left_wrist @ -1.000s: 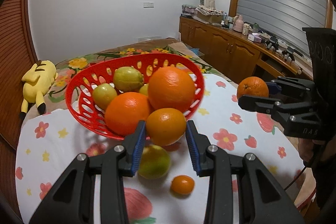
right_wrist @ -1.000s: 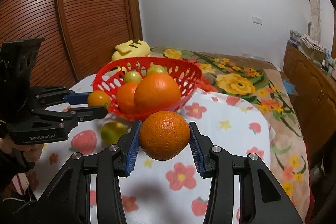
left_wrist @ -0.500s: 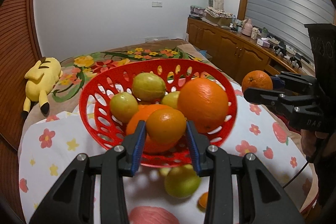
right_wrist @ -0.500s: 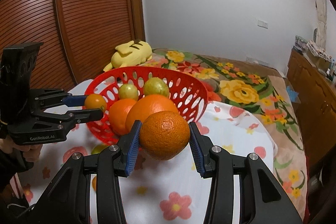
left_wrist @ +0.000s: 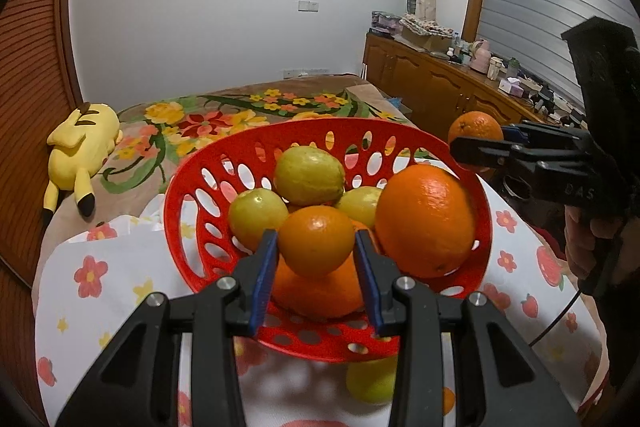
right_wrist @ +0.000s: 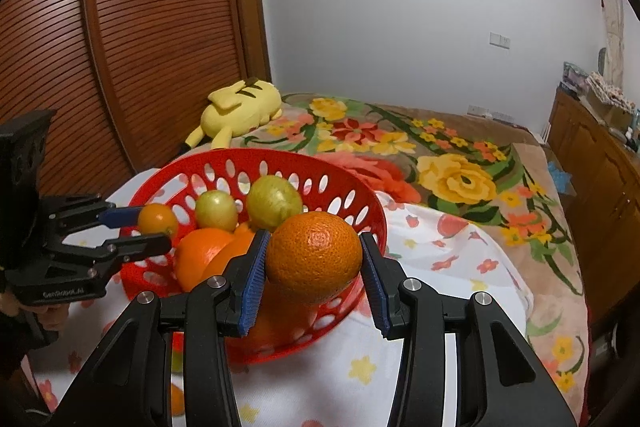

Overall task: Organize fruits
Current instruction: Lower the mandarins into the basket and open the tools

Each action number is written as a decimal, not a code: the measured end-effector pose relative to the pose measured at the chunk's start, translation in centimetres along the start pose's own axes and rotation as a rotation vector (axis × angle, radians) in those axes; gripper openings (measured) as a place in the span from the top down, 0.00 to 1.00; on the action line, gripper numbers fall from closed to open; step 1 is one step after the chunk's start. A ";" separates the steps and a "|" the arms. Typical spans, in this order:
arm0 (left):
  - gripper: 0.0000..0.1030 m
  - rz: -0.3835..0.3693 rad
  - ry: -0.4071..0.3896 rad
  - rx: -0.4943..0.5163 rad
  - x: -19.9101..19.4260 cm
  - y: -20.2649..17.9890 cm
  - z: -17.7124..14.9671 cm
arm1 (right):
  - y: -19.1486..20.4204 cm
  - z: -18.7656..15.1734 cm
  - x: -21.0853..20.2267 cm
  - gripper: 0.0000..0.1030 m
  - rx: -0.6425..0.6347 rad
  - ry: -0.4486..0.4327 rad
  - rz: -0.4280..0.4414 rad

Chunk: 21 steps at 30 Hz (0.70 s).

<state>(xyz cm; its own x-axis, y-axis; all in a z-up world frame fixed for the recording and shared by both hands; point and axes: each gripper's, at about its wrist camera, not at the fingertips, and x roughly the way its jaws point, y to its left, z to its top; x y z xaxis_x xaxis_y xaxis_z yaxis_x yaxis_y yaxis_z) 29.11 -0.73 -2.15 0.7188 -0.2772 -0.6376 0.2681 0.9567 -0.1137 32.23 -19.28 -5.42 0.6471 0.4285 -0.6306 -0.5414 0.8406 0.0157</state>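
Note:
A red perforated basket [left_wrist: 188,211] [right_wrist: 352,195] on the flowered tablecloth holds several green-yellow fruits and oranges, the largest an orange [left_wrist: 426,221] at its right side. My left gripper [left_wrist: 316,247] is shut on a small orange [left_wrist: 316,241] and hangs over the basket's near side. My right gripper [right_wrist: 314,259] is shut on a bigger, rough-skinned orange [right_wrist: 314,257] [left_wrist: 476,127], just above the basket's rim. Each gripper shows in the other's view: the left gripper [right_wrist: 154,231] and the right gripper [left_wrist: 460,143].
On the cloth in front of the basket lie a green-yellow fruit [left_wrist: 372,379] and a small orange [left_wrist: 448,401]. A yellow plush toy [left_wrist: 82,143] rests on the flowered bed behind. A wooden sideboard [left_wrist: 440,87] with clutter lines the right wall. A hand [left_wrist: 592,239] holds the right gripper.
Both grippers have moved forward toward the basket with their oranges held. The left one now hangs over the basket's fruits; the loose fruits on the cloth have slid under and behind it.

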 end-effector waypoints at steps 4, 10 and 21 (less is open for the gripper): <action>0.64 -0.002 0.001 -0.001 0.4 0.1 0.2 | -0.4 0.6 1.3 0.57 -0.005 0.015 -0.008; 0.64 -0.003 0.002 -0.001 0.8 0.1 0.4 | -0.6 1.0 2.7 0.56 0.001 0.038 -0.001; 0.64 0.007 0.011 -0.006 2.4 0.8 1.1 | -0.8 1.1 2.1 0.50 0.016 0.023 0.006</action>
<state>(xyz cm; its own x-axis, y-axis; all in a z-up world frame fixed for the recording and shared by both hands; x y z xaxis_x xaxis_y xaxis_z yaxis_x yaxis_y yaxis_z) 31.75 -0.71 -2.89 0.7138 -0.2691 -0.6466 0.2585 0.9593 -0.1137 34.59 -18.72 -5.87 0.6313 0.4264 -0.6478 -0.5369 0.8430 0.0317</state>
